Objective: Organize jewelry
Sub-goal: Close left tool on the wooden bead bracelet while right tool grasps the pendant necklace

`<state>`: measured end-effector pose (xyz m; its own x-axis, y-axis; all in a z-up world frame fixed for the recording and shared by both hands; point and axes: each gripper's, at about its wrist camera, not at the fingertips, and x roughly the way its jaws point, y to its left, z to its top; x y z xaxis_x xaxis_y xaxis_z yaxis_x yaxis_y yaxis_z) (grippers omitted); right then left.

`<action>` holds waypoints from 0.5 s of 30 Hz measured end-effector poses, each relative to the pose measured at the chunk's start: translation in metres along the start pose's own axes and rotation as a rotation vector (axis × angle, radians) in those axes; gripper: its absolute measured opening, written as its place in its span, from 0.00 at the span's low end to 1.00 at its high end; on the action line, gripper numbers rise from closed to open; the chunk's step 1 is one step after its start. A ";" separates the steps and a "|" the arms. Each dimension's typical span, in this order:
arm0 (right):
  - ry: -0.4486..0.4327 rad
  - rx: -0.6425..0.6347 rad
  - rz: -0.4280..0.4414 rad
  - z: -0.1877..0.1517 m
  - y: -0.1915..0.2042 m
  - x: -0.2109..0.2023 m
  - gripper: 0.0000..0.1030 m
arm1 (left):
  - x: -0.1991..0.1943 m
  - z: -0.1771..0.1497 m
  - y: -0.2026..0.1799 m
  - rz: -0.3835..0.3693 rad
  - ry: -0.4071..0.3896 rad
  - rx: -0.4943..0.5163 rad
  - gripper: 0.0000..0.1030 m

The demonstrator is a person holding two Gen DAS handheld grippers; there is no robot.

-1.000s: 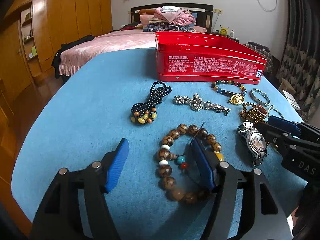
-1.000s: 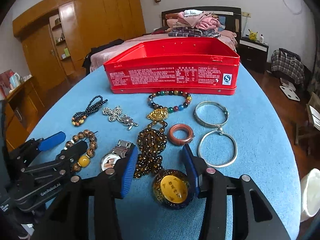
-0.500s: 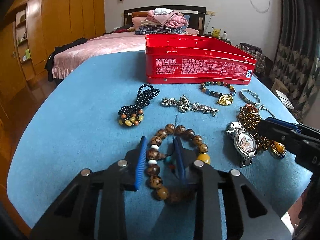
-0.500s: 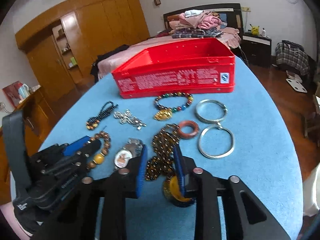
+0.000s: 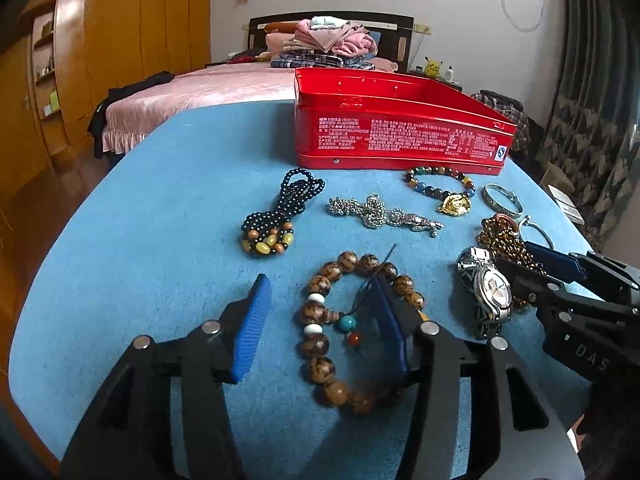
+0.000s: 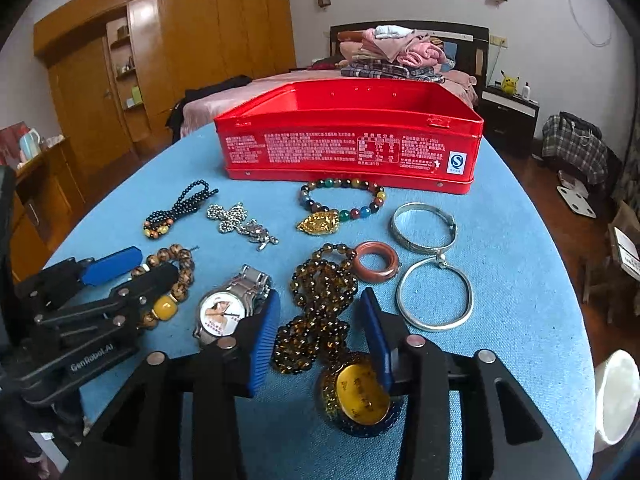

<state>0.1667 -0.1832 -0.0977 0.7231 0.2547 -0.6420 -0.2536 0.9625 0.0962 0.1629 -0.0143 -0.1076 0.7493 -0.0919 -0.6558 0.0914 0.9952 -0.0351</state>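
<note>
On the blue tablecloth [image 5: 160,220] lies a brown wooden bead bracelet [image 5: 316,346]. My left gripper [image 5: 320,328] straddles its left side. The right finger sits inside the loop, and the jaws are opening, with neither pad pressing the beads. My right gripper [image 6: 320,332] stands open around an amber bead necklace [image 6: 320,292], whose round yellow pendant [image 6: 360,392] lies under the right finger. A silver wristwatch [image 6: 222,312] rests between the two grippers. The open red tin [image 6: 348,148] stands at the back.
Ahead lie a black bead string [image 5: 280,216], a silver chain [image 5: 376,214], a multicoloured bracelet [image 6: 344,200], a silver bangle [image 6: 424,226], a thin silver hoop [image 6: 434,296] and a reddish ring [image 6: 376,266]. The table's edge curves close on the right.
Both grippers narrowed around their pieces half a second ago and have spread again. The bracelet and necklace still lie on the cloth.
</note>
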 end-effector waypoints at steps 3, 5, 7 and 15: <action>0.000 0.025 0.011 0.000 -0.005 -0.002 0.27 | -0.001 0.000 0.001 -0.025 -0.007 -0.016 0.17; 0.001 0.051 0.023 0.001 -0.009 -0.003 0.23 | -0.002 0.001 0.005 -0.048 -0.008 -0.039 0.11; 0.006 0.059 0.031 0.002 -0.012 -0.006 0.21 | -0.002 0.002 0.009 -0.076 -0.006 -0.071 0.10; -0.035 0.092 0.075 0.013 -0.019 -0.025 0.21 | -0.021 0.016 0.004 -0.106 -0.064 -0.083 0.10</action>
<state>0.1621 -0.2067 -0.0738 0.7265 0.3281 -0.6038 -0.2491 0.9446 0.2136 0.1580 -0.0092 -0.0815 0.7790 -0.1962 -0.5955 0.1196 0.9788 -0.1660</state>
